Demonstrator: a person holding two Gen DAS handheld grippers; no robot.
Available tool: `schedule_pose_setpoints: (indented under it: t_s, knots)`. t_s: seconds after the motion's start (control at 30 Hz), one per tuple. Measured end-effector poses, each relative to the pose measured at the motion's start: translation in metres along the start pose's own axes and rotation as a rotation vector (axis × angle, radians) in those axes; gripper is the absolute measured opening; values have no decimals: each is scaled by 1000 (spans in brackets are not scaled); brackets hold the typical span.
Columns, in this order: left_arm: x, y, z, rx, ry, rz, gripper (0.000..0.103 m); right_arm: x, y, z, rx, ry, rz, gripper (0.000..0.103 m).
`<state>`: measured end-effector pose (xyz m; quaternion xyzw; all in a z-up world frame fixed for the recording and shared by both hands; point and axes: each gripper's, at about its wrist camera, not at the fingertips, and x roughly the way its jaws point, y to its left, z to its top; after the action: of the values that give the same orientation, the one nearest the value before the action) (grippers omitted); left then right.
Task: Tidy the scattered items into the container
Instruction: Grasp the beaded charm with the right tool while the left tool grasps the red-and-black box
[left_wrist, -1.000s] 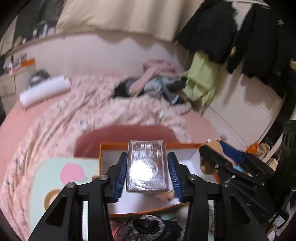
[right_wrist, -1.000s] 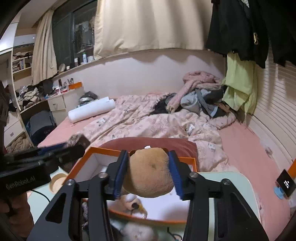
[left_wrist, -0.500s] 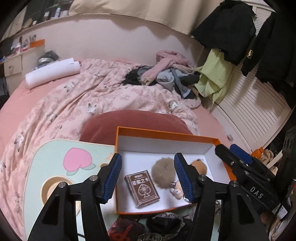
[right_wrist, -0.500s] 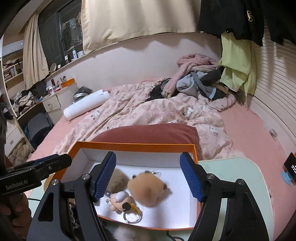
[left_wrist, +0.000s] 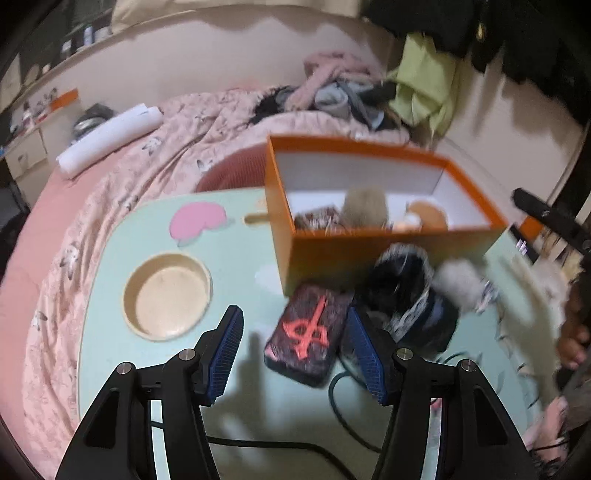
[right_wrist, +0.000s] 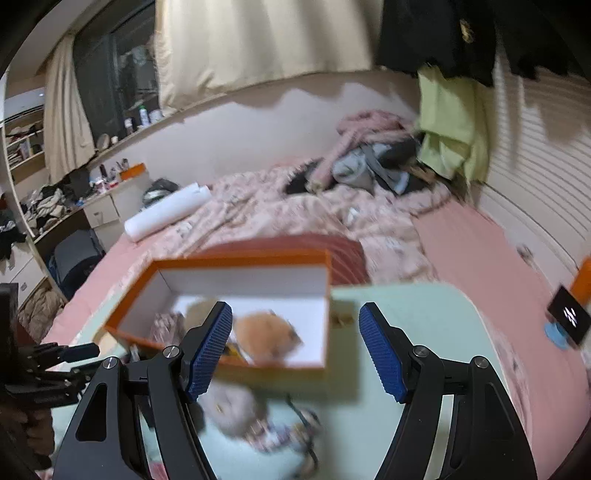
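Note:
The orange box (left_wrist: 388, 254) stands on the mint-green table (left_wrist: 240, 266). Inside it lie a card deck (left_wrist: 317, 219), a grey pompom (left_wrist: 364, 208) and a brown plush (right_wrist: 266, 336). My left gripper (left_wrist: 293, 332) is open, low over the table. A dark case with a red symbol (left_wrist: 306, 332) lies between its fingers, with no pad pressing on it. Beside the case sit a black furry item (left_wrist: 406, 295) and a white pompom (left_wrist: 458, 284). My right gripper (right_wrist: 295, 321) is open and holds nothing, at the box's (right_wrist: 229, 258) near right corner, above a blurred grey pompom (right_wrist: 232, 406).
The table has a round recessed cup holder (left_wrist: 168, 295) and a black cable (left_wrist: 343, 387) near its front. A red cushion (right_wrist: 332, 251) and a pink quilted bed (right_wrist: 295, 206) lie behind the box. A phone on a stand (right_wrist: 569, 317) is at the right. A person's hand (left_wrist: 572, 332) shows at the right edge.
Both grippers opened, dropping the card deck and the brown plush into the box. The left gripper then sank toward the table over the dark case. The right one shifted toward the box's right end.

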<state>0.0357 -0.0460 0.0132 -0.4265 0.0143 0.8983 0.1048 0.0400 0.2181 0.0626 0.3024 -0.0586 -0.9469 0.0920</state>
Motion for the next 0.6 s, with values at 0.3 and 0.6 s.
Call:
schedule_pose_setpoints:
  t_s: [0.3, 0.6]
  knots:
    - [8, -6, -13, 35, 16, 14, 38, 15, -4, -43, -22, 232, -15, 72]
    - [-18, 10, -21, -60, -51, 7, 38, 40, 15, -57, -98, 317, -41, 56]
